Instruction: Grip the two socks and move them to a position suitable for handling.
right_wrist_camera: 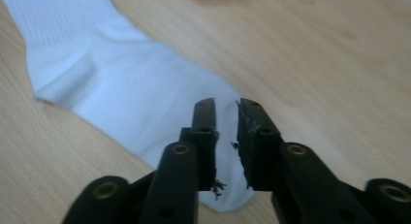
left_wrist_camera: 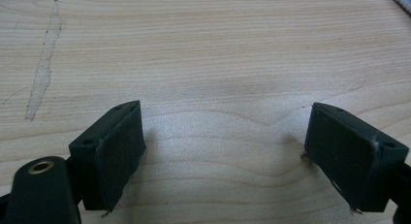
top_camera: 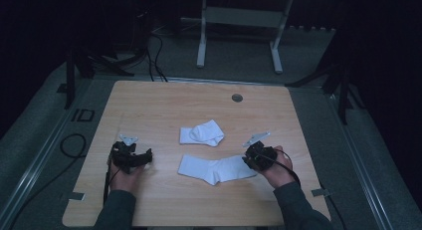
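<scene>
Wood table (top_camera: 164,105): light grain, fills centre of high view; round grommet (top_camera: 237,97) near its far edge.
Flat sock (top_camera: 215,169): white, lying flat, lower centre of high view, toe end toward right gripper; in right gripper view it runs from upper left down to the jaws.
Folded sock (top_camera: 201,134): white, bunched, just above the flat sock, apart from it.
Left gripper (top_camera: 132,158): lower left of high view, held in left hand (top_camera: 124,176), well apart from both socks; grey plate on top.
Left jaws: spread wide in left gripper view (left_wrist_camera: 225,151), bare wood between the pads, nothing held.
Right gripper (top_camera: 256,158): lower right of high view, held in right hand (top_camera: 278,170), at the flat sock's right end.
Right jaws: nearly together, narrow gap showing in right gripper view (right_wrist_camera: 227,136), hanging over the sock's toe end; cannot tell if cloth is pinched.
Floor (top_camera: 239,60): grey carpet beyond table, white stand legs at top centre, cables upper left.
</scene>
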`<state>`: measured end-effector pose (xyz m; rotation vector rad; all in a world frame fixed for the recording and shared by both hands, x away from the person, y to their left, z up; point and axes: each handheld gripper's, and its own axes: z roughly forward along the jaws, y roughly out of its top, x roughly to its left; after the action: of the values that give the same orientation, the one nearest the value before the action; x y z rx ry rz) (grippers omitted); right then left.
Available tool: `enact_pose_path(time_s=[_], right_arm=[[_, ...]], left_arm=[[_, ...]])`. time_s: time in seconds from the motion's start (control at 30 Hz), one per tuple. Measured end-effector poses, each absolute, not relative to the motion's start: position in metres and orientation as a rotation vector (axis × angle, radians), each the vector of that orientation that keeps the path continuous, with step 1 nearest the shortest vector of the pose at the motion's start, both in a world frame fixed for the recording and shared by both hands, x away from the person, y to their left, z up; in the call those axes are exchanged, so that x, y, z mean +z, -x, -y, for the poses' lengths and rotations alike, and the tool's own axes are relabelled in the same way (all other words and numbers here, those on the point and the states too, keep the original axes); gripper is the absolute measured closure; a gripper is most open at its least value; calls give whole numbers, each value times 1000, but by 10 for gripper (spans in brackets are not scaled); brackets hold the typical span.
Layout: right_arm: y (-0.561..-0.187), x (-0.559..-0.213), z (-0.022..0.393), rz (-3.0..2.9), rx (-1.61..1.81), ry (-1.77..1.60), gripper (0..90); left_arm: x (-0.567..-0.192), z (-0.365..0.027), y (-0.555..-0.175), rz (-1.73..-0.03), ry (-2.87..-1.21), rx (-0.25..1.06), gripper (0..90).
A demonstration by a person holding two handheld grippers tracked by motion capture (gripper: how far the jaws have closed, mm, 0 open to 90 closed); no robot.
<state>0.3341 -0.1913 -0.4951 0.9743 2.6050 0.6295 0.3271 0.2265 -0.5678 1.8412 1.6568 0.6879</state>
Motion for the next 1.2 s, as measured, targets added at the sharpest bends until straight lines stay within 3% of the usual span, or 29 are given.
enact_pose_path(time_s=[0.33, 1.2], right_arm=[[-329, -533, 196, -2679, 537, -997, 861], [-310, -536, 162, -2765, 667, -903, 848]], left_arm=[[-568, -226, -327, -1656, -1839, 690, 142], [-568, -226, -327, -1657, -1840, 690, 141]])
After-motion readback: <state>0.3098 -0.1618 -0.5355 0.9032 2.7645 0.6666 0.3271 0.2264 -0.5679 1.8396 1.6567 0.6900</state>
